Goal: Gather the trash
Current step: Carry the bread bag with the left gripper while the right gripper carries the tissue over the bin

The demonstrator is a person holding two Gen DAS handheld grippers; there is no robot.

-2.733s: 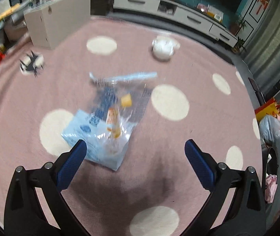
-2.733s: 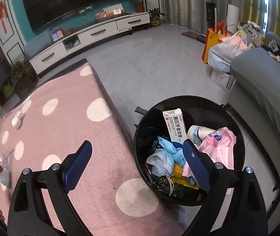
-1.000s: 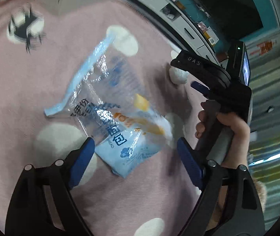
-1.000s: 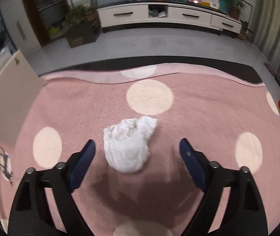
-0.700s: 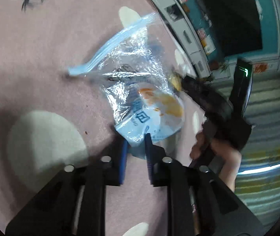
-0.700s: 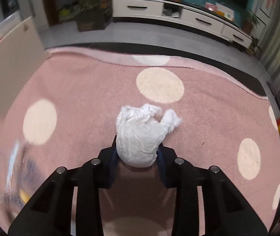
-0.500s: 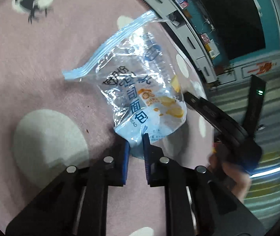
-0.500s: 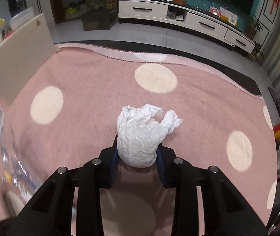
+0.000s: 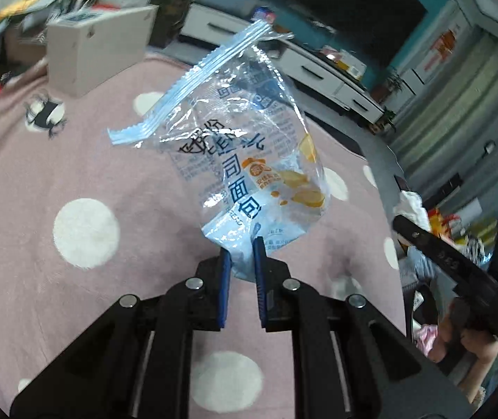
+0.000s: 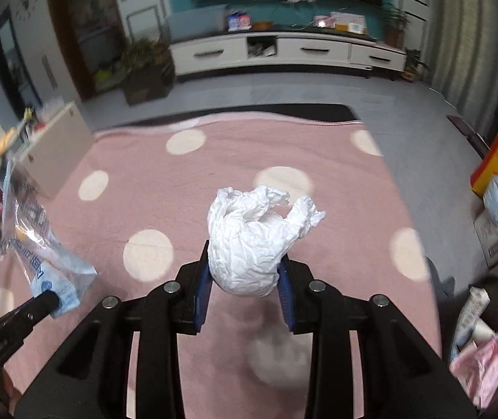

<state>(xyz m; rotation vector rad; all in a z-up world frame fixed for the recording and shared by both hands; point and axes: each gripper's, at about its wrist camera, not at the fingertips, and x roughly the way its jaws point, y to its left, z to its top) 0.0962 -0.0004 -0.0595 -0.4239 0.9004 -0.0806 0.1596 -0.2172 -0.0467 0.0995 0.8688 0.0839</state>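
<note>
Trash in both claws, lifted clear of the pink rug (image 9: 85,160).
My left gripper (image 9: 241,249) pinches the bottom corner of the clear bread bag (image 9: 245,146): light, floppy, slick film, so grip stays on the seam. My right gripper (image 10: 245,270) squeezes the crumpled white paper wad (image 10: 256,237): soft, weightless, held across its middle.

Both grippers are matte black, angular frames with silver round screws behind the fingers (image 9: 223,276). Blue pads line the inner faces of the right gripper's fingers (image 10: 202,289) too.
</note>
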